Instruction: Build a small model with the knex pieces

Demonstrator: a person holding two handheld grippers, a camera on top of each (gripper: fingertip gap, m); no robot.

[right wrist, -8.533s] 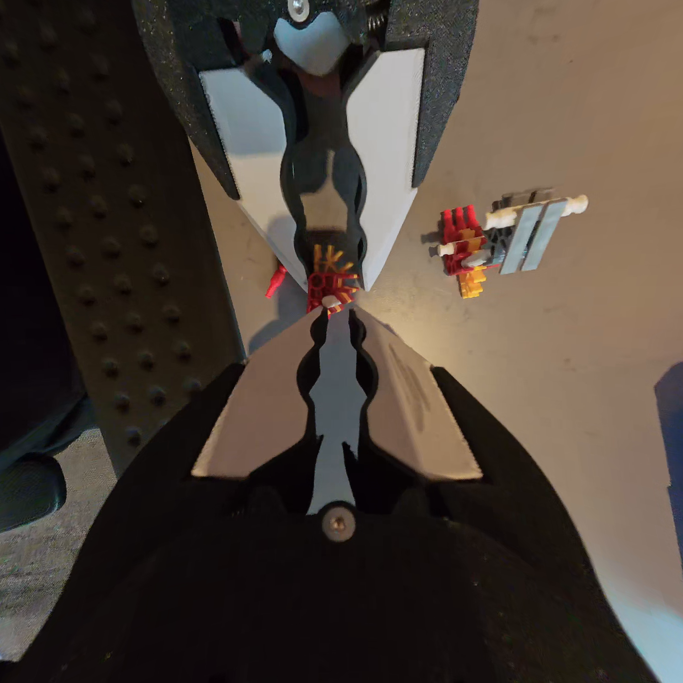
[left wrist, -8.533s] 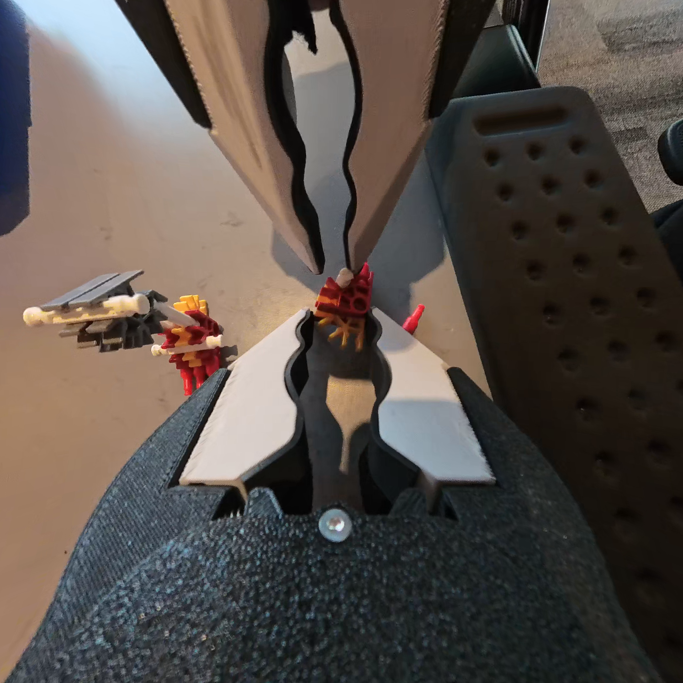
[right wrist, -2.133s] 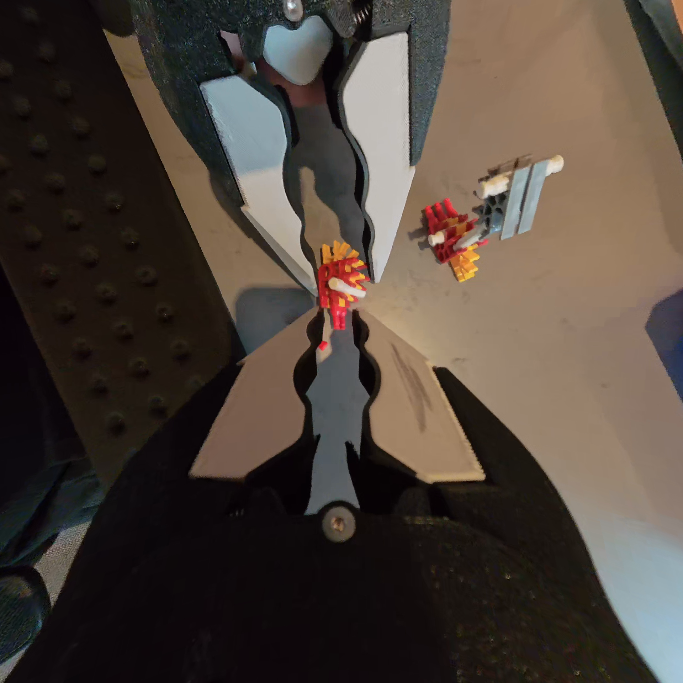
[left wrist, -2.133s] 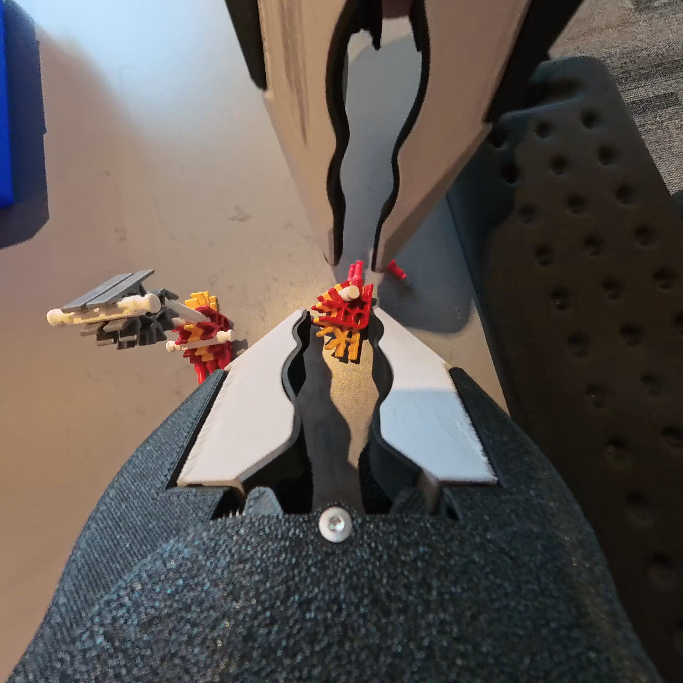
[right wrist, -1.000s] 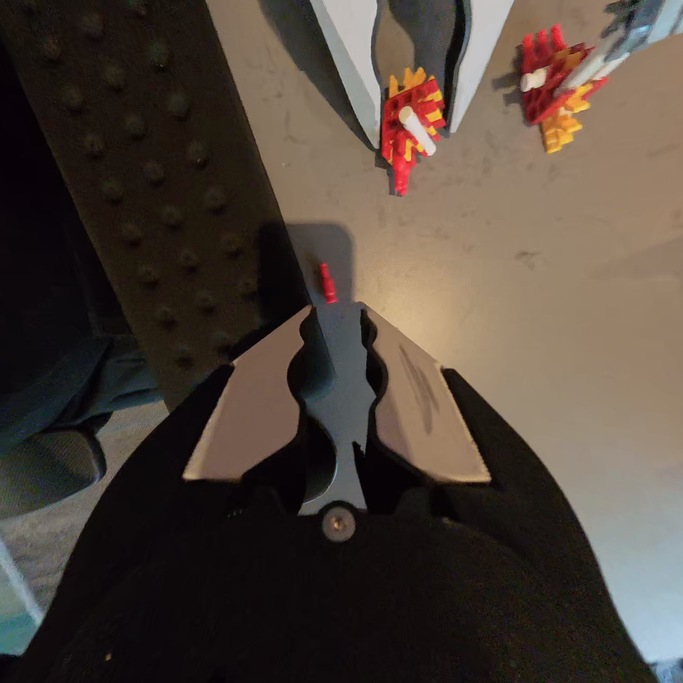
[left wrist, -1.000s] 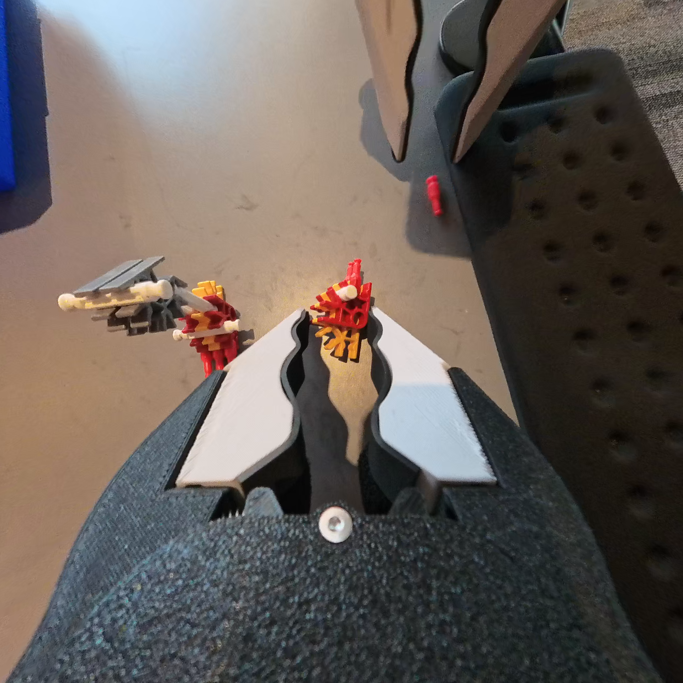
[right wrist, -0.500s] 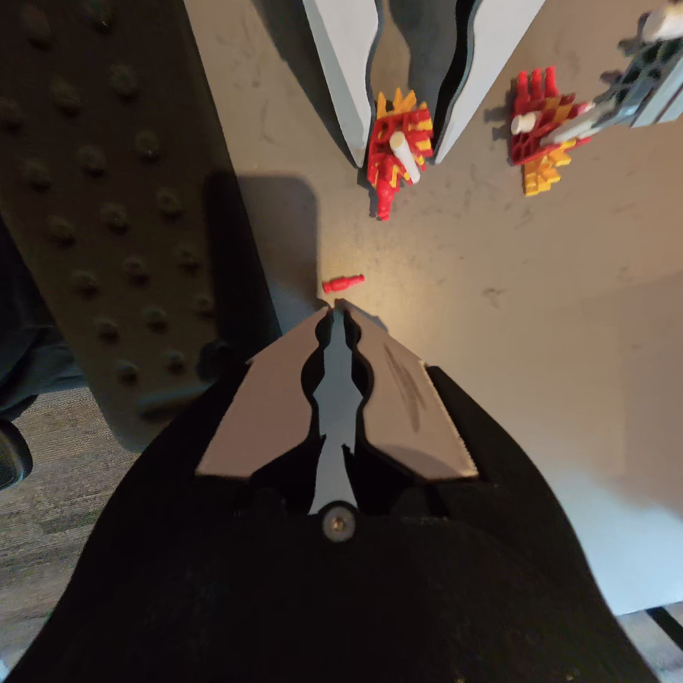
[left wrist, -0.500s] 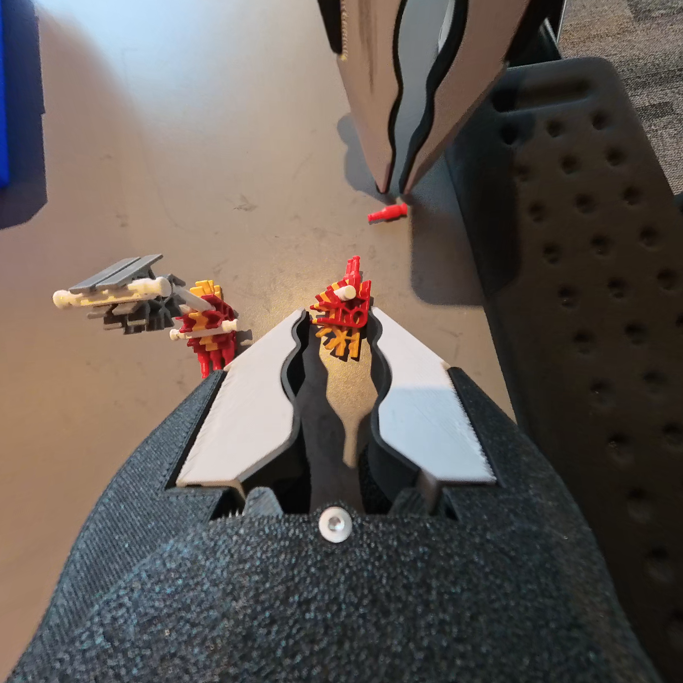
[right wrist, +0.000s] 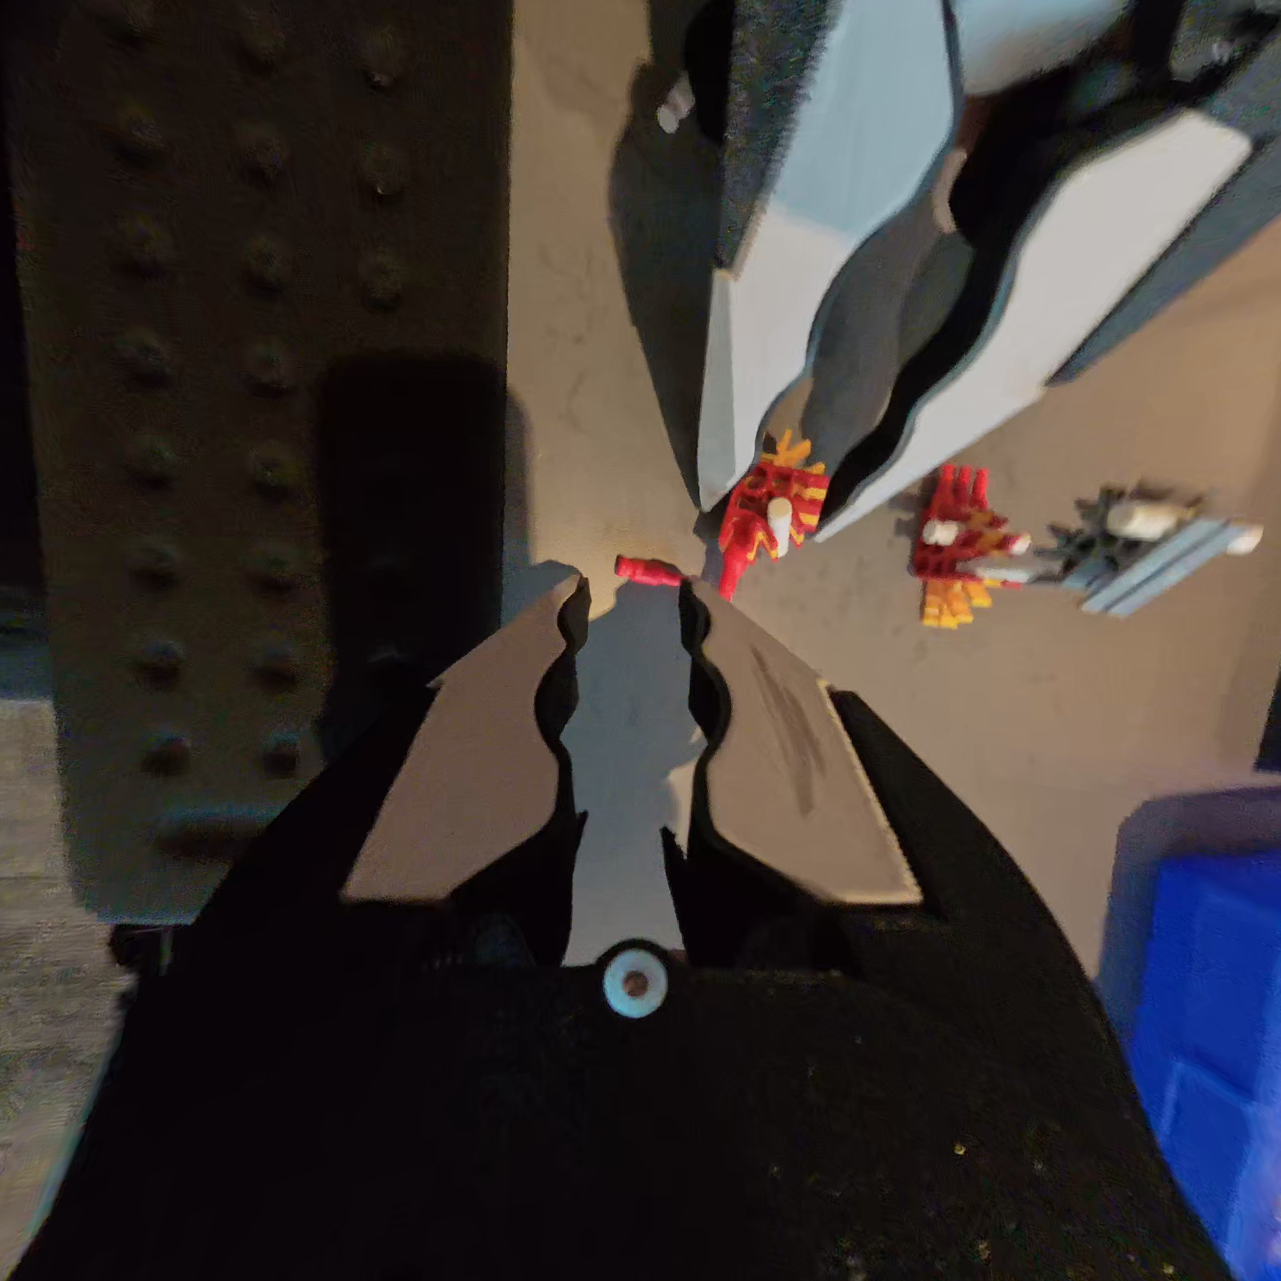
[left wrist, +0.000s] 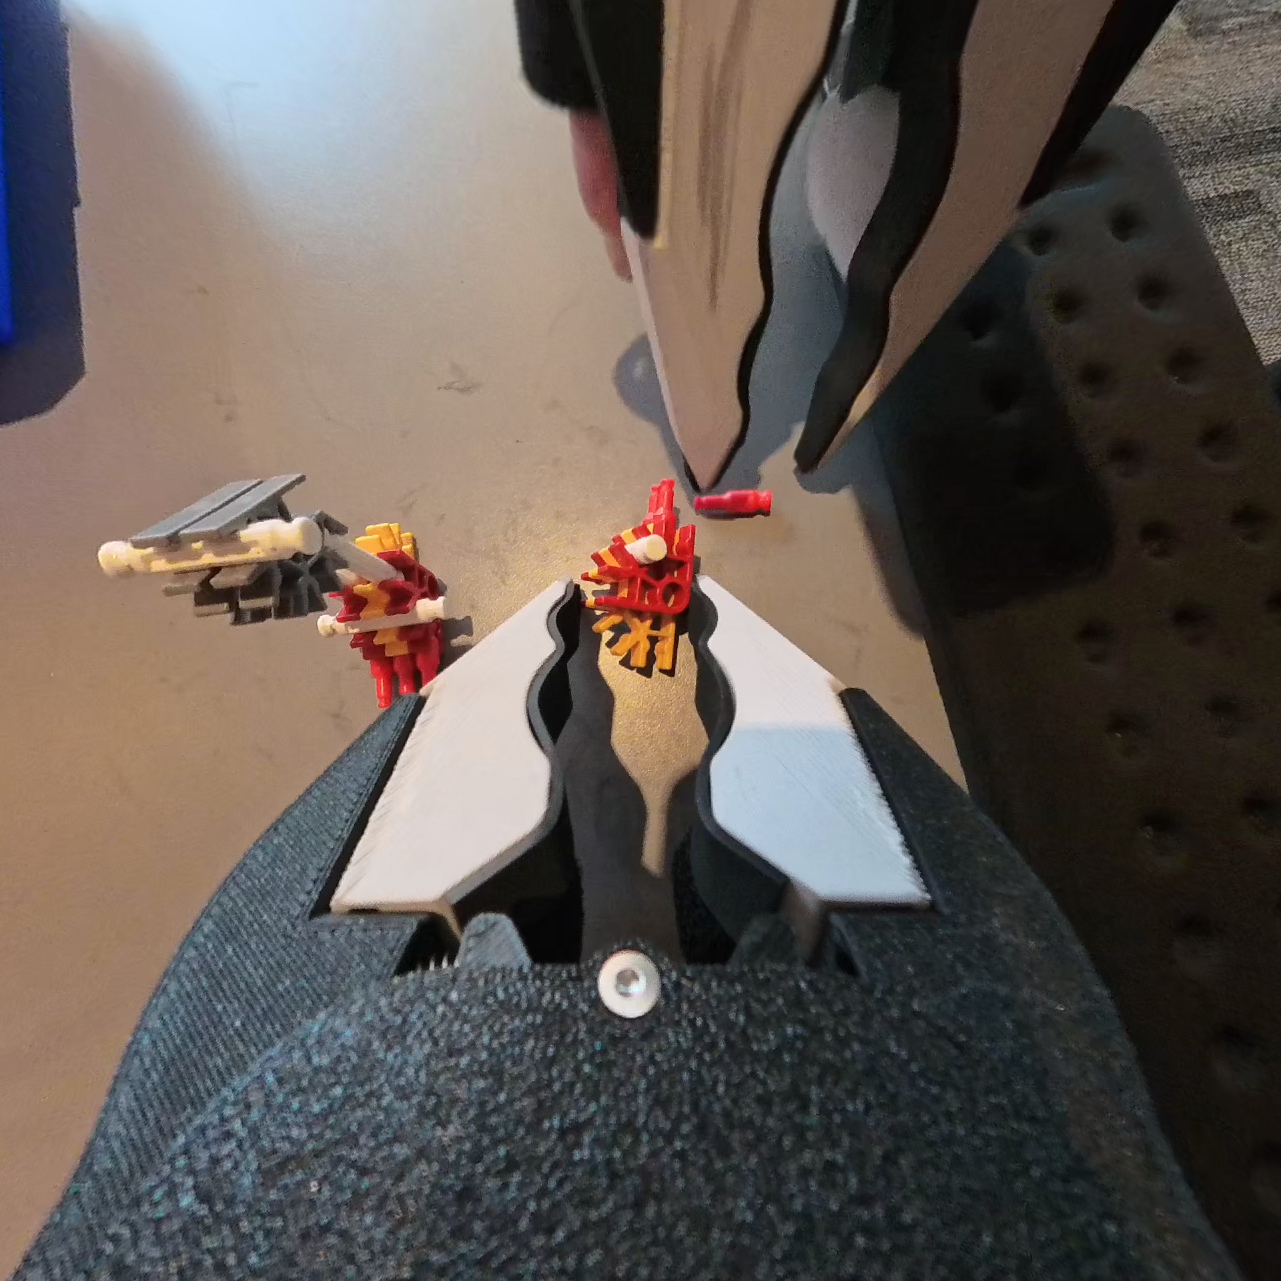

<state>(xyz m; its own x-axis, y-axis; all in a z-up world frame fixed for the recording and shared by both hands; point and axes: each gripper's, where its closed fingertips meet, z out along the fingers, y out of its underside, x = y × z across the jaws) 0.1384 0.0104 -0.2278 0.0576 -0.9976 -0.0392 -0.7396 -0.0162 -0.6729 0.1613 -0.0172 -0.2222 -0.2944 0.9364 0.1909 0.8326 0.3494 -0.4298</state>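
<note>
Clamped between the tips of the left gripper: a small red-and-orange connector cluster with a white peg through it, resting on the tan tabletop. Just beyond, at 1 o'clock from the cluster, a loose red peg lying flat. Above that peg, the right gripper, jaws parted and empty, one tip touching or nearly touching the peg's end, too blurred to settle. At 9 o'clock in the left wrist view, well apart, a second red-and-orange cluster joined to grey slats and white rods. No legible writing anywhere; only a dark smear on one right finger. At 3 o'clock, a black perforated chair back against the table edge, grey carpet beyond. Blue bin at the right wrist view's 4 o'clock.
</note>
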